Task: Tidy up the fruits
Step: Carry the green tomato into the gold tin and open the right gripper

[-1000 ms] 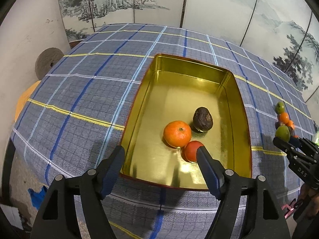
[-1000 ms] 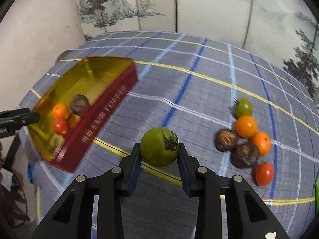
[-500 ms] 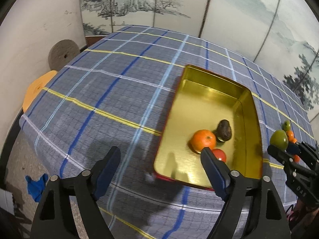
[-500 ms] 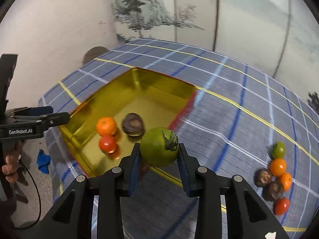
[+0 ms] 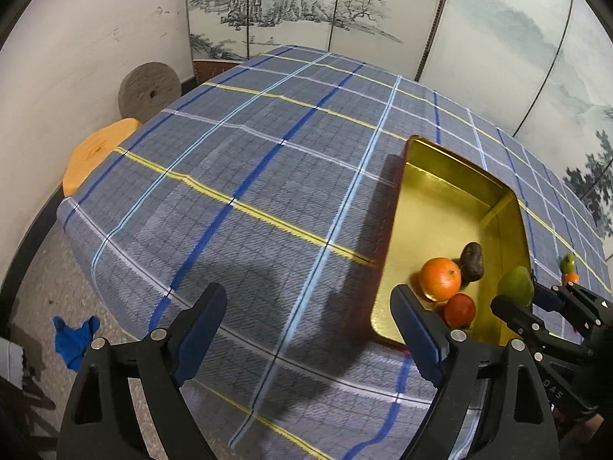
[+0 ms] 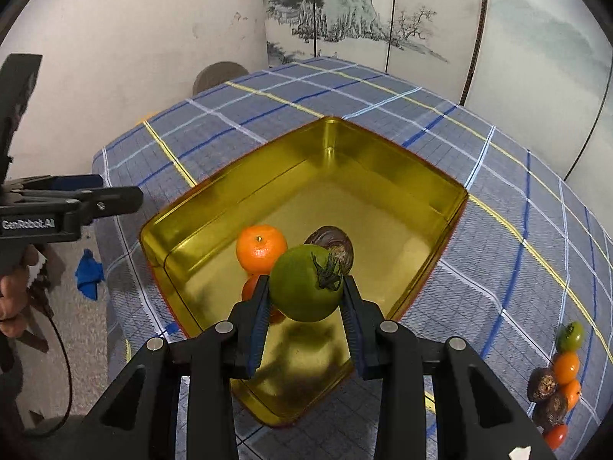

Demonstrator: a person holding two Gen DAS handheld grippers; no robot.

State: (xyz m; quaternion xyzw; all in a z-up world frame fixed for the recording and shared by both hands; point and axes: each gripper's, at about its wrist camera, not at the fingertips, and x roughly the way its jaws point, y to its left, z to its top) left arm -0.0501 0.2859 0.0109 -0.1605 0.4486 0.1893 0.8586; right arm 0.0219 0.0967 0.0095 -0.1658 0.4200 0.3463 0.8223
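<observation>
Right fingers (image 6: 256,308) clamped on green tomato (image 6: 304,287) above gold tin (image 6: 383,153); left gripper (image 5: 308,324) empty, jaws just widened. Early release could bruise the orange (image 6: 261,247) beneath.

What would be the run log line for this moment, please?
right gripper: shut on green tomato, above gold tray | left gripper: open, empty, jaws just opening | tray: orange, red, brown fruit

Room is closed off by a folding screen painted with ink landscapes (image 5: 345,11) and a scuffed white plaster wall (image 5: 95,38). A round grey millstone (image 5: 148,92) is leaned against it; speckled floor (image 5: 42,287) is seen below.
</observation>
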